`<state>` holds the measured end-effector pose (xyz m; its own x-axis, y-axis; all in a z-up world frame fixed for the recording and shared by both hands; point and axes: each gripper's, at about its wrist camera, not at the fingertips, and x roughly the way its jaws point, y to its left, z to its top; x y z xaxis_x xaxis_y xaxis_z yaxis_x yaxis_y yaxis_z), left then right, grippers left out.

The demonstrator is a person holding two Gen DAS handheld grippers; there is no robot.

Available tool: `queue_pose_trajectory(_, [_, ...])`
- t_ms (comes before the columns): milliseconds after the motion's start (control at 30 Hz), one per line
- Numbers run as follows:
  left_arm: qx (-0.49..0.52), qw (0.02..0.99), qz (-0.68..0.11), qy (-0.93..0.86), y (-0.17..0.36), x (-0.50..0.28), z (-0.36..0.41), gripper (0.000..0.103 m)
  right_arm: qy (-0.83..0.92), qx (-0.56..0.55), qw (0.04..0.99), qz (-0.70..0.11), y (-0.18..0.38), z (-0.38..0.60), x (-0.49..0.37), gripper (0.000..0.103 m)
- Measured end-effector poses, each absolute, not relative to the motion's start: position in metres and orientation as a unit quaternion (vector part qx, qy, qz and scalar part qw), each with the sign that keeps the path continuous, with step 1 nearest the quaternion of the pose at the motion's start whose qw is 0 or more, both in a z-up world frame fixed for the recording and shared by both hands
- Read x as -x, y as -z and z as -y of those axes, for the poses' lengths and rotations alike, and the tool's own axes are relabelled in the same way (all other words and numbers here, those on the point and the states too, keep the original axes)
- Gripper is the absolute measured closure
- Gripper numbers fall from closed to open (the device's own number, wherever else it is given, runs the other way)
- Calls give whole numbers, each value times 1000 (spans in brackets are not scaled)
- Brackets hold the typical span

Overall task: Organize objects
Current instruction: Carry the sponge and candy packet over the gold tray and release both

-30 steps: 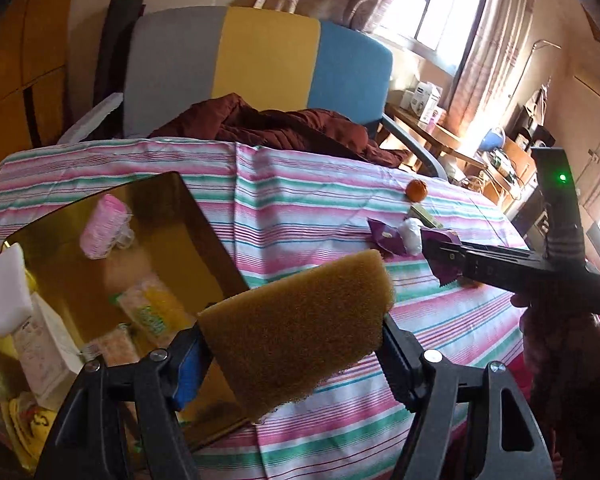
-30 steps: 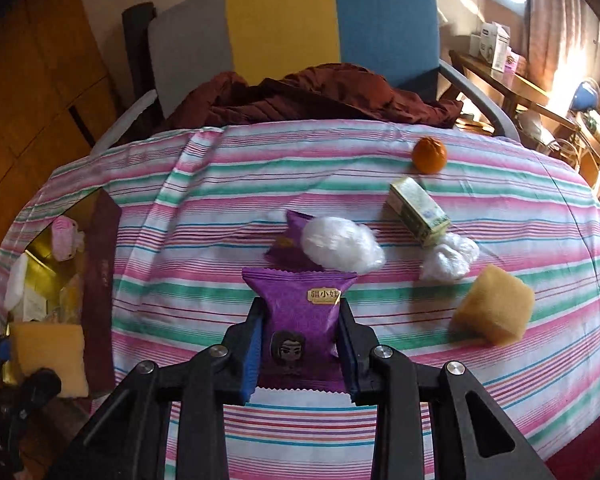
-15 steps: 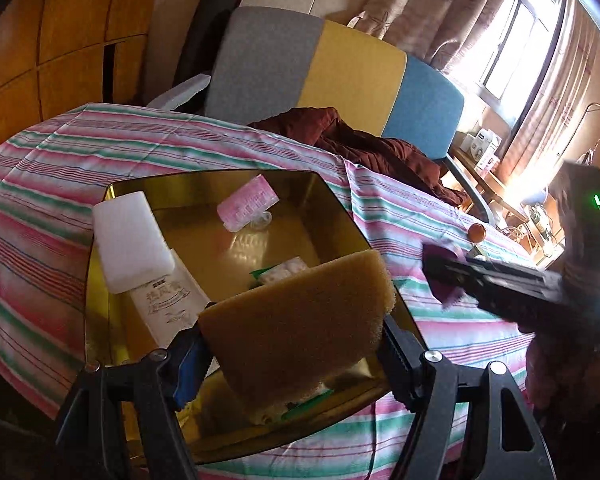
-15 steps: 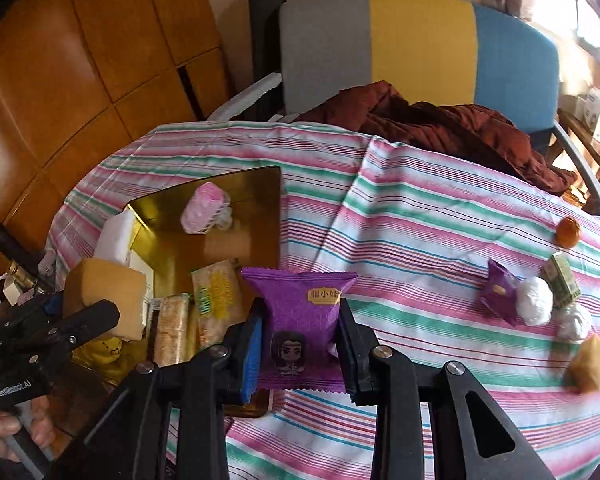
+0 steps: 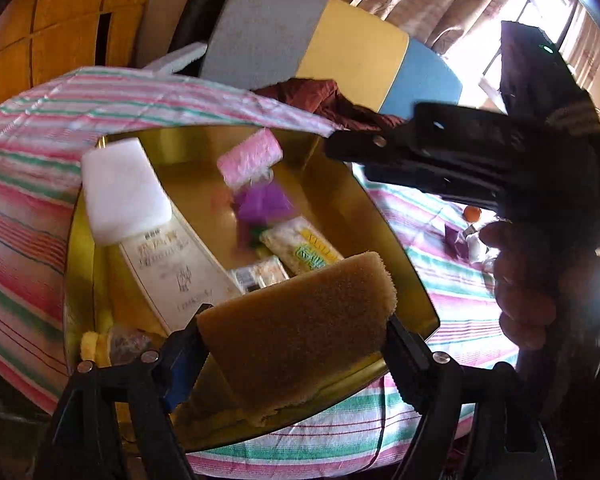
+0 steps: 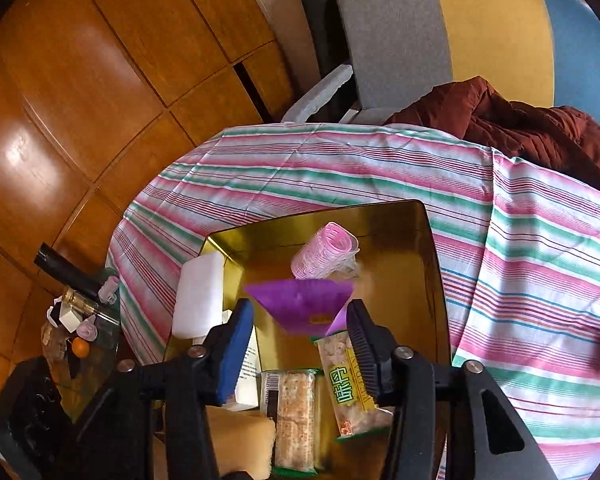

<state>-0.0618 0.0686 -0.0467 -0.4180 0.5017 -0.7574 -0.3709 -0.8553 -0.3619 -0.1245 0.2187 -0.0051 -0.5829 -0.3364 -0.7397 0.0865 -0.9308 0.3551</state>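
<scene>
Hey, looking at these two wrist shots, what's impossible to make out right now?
- Purple snack packet: motion-blurred in both views, so whether it has landed in the gold tray is unclear; the right tool is opening around it.
- Yellow sponge: hides the tray's near corner in the left wrist view; the left tool is opening, contact unclear.
- Items by the orange: too small, behind the hand.

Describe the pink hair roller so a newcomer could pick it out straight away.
On the striped tablecloth sits a gold tray. The pink hair roller lies toward its far side, past the purple snack packet. It is the only ridged pink cylinder in the tray.
</scene>
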Motion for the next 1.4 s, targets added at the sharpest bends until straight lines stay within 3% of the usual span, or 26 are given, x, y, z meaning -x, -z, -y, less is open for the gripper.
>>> queue_pose_trajectory(433, [451,243,24,-858,40,50,-73,16,874,-463,78,121,31,-228,86,34])
queue_pose_trajectory(567, [430,244,7,-869,34,47,-71,0,879,-458,67,110,31,-229,72,27])
queue_pose_trajectory(833, [425,228,36,-875,24,55,-57,0,883,-453,46,115,35,-237,50,24])
queue_pose_trajectory(967, [409,166,43,-896,17,52,-37,10,882,-451,33,130,37,-248,39,23])
queue_pose_trajectory(1133, [398,139,23,-907,14,43,-36,12,885,-446,16,133,39,-254,27,20])
queue_pose_trajectory(1267, [389,135,16,-911,11,38,-45,12,897,-430,-5,96,33,-247,18,17])
queue_pose_trajectory(1400, [376,128,-3,-918,7,32,-54,12,908,-414,-10,60,27,-237,11,8])
